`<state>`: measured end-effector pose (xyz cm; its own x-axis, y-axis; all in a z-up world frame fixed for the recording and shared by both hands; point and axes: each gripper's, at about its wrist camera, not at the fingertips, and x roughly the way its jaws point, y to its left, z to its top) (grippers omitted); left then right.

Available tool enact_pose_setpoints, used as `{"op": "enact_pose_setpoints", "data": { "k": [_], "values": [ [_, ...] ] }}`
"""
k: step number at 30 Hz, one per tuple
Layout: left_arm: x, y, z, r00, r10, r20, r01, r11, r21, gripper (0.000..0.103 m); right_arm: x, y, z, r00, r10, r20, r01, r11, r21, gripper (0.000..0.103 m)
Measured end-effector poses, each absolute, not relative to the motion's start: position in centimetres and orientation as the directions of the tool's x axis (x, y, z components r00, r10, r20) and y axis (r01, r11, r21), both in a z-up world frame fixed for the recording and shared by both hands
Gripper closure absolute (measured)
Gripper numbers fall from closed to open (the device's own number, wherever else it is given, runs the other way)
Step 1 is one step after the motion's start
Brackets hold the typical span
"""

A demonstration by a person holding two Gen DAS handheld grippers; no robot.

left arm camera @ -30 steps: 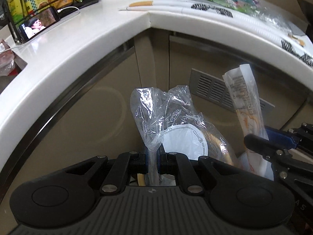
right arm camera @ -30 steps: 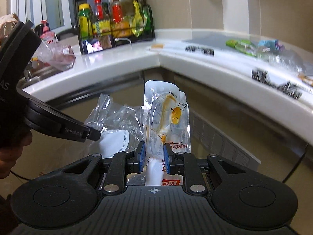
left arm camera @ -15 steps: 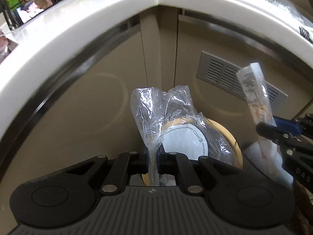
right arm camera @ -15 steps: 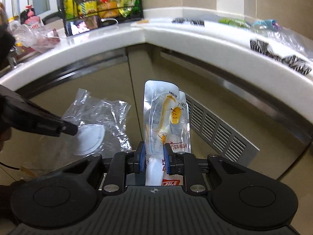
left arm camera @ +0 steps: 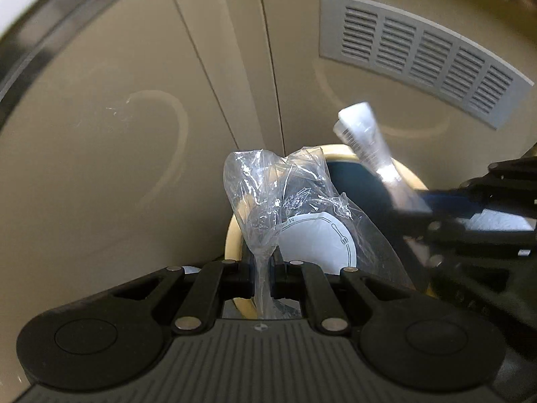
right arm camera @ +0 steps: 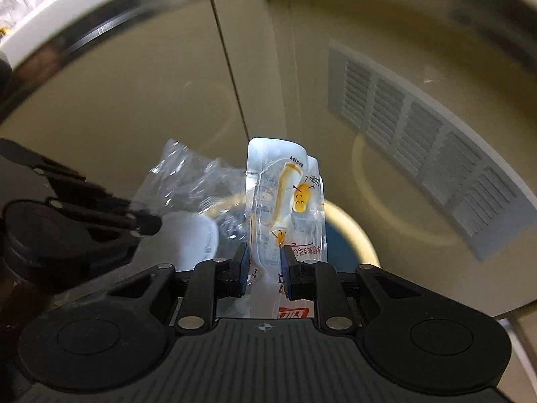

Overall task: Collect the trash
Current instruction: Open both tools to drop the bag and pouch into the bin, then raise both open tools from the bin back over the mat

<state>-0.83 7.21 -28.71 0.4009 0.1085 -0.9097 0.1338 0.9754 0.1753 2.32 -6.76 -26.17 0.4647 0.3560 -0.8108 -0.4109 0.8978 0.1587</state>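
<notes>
**Both grippers clamped on wrappers above the bin**

Left gripper (left arm camera: 264, 277): jaws nearly together, pinching the twisted neck of a crumpled clear plastic bag (left arm camera: 285, 194). The bag stands up from the jaws; a white round disc (left arm camera: 322, 245) with a printed fork mark shows through its lower part. In the right wrist view the same gripper (right arm camera: 147, 225) comes in from the left edge, with the bag (right arm camera: 188, 181) and the blurred disc at its tip.

Right gripper (right arm camera: 265, 268): jaws a narrow gap apart, blue pads pressed on both sides of a flat clear pouch (right arm camera: 285, 201) with yellow cartoon print and red lettering at its base. The pouch stands upright out of the jaws. In the left wrist view this gripper (left arm camera: 436, 211) enters from the right edge, blurred, the pouch (left arm camera: 365, 137) seen edge-on and tilted.

Below both wrappers: a round bin (left arm camera: 339, 152) with a cream rim and dark interior, partly covered by the bag and pouch; also visible in the right wrist view (right arm camera: 349, 231). Neither wrapper touches the rim as far as I can tell.

Behind the bin: beige cabinet doors (left arm camera: 100, 117), one with a grey louvred vent (left arm camera: 419, 53). White counter edge (right arm camera: 67, 3) along the top.
</notes>
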Motion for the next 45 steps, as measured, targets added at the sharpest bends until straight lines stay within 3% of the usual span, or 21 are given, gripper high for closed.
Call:
{"op": "enact_pose_setpoints", "data": {
  "k": [16, 31, 32, 33, 36, 38, 40, 42, 45],
  "values": [
    [2.8, 6.8, -32.6, 0.276, 0.105, -0.955, 0.151, 0.977, 0.151, 0.095, 5.7, -4.4, -31.3, 0.326, 0.284, -0.902, -0.398, 0.906, 0.141, 0.081],
    [4.2, 8.5, -32.7, 0.222, 0.101, -0.970, 0.124, 0.984, 0.131, 0.092, 6.6, -4.0, -30.6, 0.314, 0.265, -0.912, -0.357, 0.923, 0.146, 0.079],
    [4.3, 8.6, -32.5, 0.219, 0.100, -0.971, 0.120, 0.984, 0.129, 0.083, 6.6, -3.9, -30.4, 0.320, 0.262, -0.910, -0.357, 0.924, 0.140, 0.079],
    [4.5, 8.6, -32.4, 0.212, 0.096, -0.973, 0.114, 0.986, 0.123, 0.058, 6.7, -3.9, -30.4, 0.324, 0.262, -0.909, -0.357, 0.924, 0.139, 0.077],
    [4.9, 9.2, -32.0, 0.232, 0.114, -0.966, 0.080, 0.987, 0.136, 0.028, 6.8, -3.8, -30.3, 0.329, 0.239, -0.914, -0.351, 0.929, 0.117, 0.070],
    [5.1, 9.7, -31.8, 0.242, 0.152, -0.958, 0.065, 0.983, 0.172, 0.014, 7.0, -4.2, -30.1, 0.334, 0.246, -0.910, -0.333, 0.934, 0.131, 0.064],
    [5.2, 10.4, -31.1, 0.248, 0.149, -0.957, 0.056, 0.984, 0.168, 0.008, 7.0, -4.5, -29.4, 0.356, 0.237, -0.904, -0.323, 0.939, 0.119, 0.051],
    [5.1, 11.1, -30.3, 0.246, 0.116, -0.962, 0.043, 0.991, 0.131, 0.002, 6.8, -5.0, -28.2, 0.380, 0.241, -0.893, -0.319, 0.940, 0.118, 0.045],
    [4.5, 12.2, -28.4, 0.255, 0.051, -0.965, 0.016, 0.998, 0.057, 0.000, 6.2, -5.9, -25.9, 0.420, 0.274, -0.865, -0.326, 0.935, 0.138, 0.034]
  ]
}}
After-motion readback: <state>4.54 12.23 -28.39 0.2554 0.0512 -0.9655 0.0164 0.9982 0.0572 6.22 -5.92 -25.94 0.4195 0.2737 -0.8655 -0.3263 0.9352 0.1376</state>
